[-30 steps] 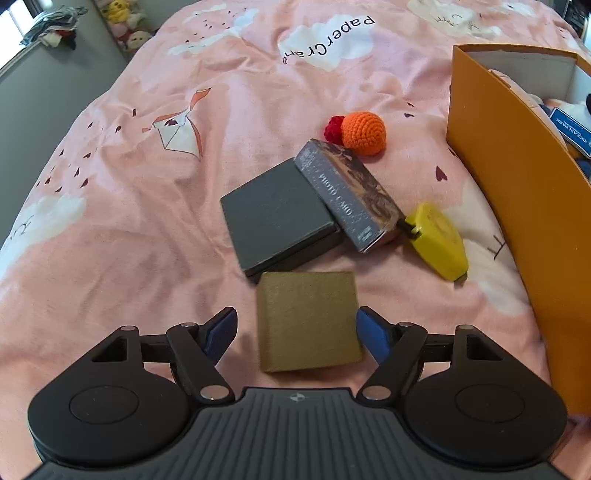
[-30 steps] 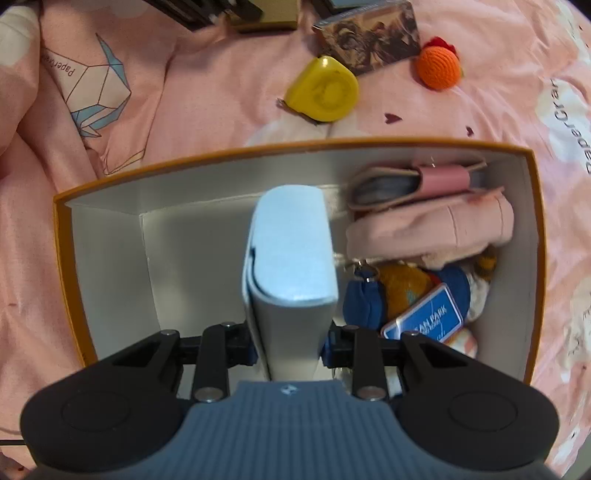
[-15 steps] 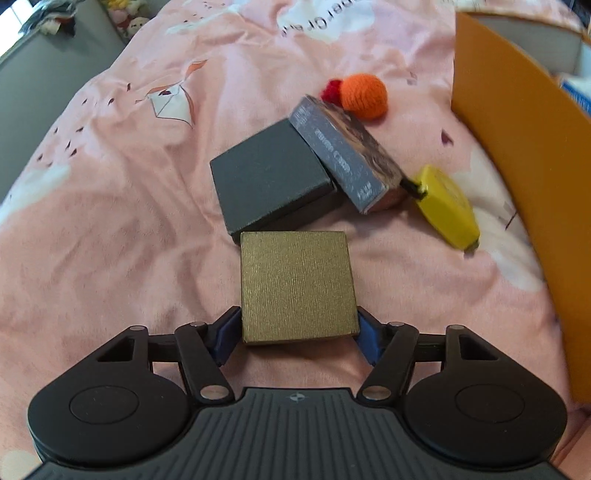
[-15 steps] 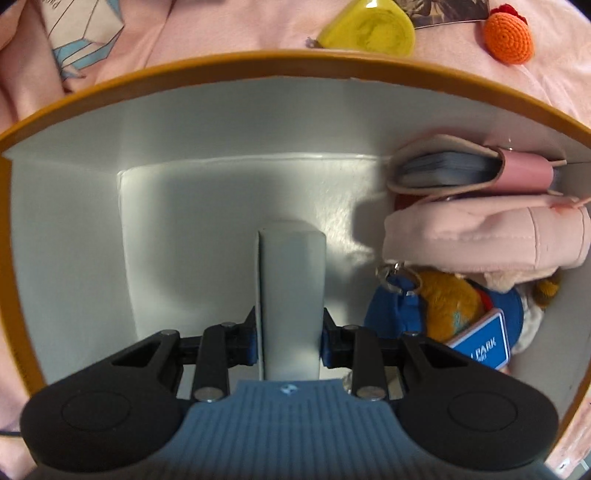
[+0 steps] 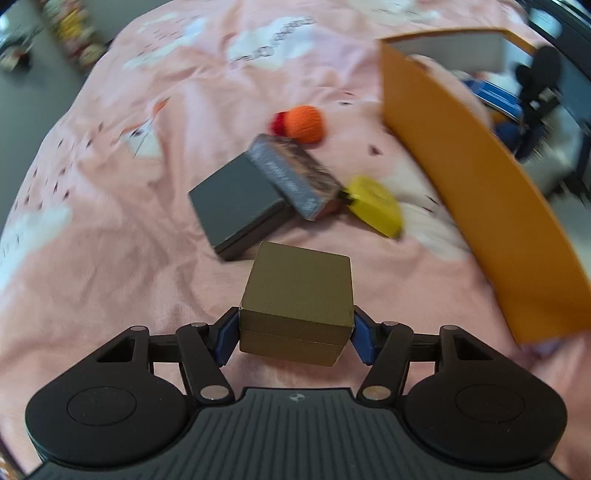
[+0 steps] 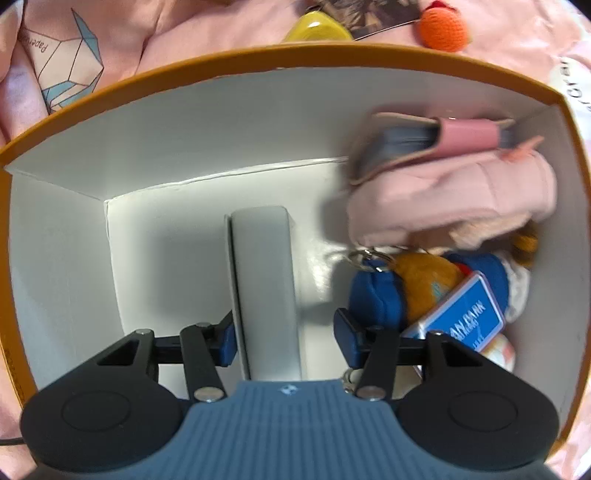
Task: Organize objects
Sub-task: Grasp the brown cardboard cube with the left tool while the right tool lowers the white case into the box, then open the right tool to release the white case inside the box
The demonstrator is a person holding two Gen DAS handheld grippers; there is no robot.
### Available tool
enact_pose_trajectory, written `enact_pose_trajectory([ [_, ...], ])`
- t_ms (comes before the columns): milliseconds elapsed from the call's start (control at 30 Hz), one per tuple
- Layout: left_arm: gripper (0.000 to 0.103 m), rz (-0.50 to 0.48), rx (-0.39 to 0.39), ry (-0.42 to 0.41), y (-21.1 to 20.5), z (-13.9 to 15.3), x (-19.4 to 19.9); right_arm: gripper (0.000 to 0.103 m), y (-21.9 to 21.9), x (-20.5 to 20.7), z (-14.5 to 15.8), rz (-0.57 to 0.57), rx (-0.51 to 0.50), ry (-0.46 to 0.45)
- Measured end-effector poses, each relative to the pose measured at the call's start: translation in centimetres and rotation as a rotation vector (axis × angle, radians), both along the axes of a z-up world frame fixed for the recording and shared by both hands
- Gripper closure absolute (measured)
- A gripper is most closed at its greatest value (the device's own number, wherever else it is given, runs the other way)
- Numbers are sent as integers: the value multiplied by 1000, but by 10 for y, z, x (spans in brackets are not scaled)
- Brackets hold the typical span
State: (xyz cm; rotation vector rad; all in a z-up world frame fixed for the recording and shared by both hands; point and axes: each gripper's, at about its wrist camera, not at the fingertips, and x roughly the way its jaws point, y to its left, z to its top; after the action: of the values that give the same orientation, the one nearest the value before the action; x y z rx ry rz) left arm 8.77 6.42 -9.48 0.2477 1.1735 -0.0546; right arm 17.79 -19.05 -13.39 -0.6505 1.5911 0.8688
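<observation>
My blue-padded left gripper holds an olive-gold box. On the pink bedspread printed with white clouds lie a dark grey box, an orange crocheted ball and a yellow tape measure. The storage box is orange outside, white inside.

The left wrist camera sits just behind the left tongs and looks steeply down and forward over the pink bed cover, close to the bed, with the orange box standing along its right side. The right wrist camera sits behind the right tongs and looks almost straight down into the same orange box, very near, so the white inside of the box fills most of the view. Both views share the box wall, the yellow tape measure and the orange crochet ball, which in the right view lie on the bed beyond the far rim.
</observation>
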Motion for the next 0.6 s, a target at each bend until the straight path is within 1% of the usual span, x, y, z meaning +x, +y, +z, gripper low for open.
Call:
enact_pose_trajectory([
  [33, 32, -29, -1, 18, -3, 3, -2, 69, -4, 1, 1, -22, 9, 19],
  [100, 32, -63, -28, 66, -5, 6, -5, 71, -7, 0, 4, -39, 19, 25],
  [200, 32, -123, -70, 159, -6, 8, -4, 72, -4, -3, 8, -28, 69, 87],
  [300, 32, -199, -59, 249, -11, 2, -1, 72, 5, -1, 10, 15, 96, 127],
  [400, 32, -201, -49, 306, -11, -15, 8, 72, 8, 6, 1, 13, 80, 131],
  [500, 31, -197, -47, 327, -6, -30, 10, 70, 5, 17, 0, -15, 78, 100],
  [600, 28, -219, -40, 293, -5, -33, 1, 65, -4, 26, 1, -52, 79, 74],
])
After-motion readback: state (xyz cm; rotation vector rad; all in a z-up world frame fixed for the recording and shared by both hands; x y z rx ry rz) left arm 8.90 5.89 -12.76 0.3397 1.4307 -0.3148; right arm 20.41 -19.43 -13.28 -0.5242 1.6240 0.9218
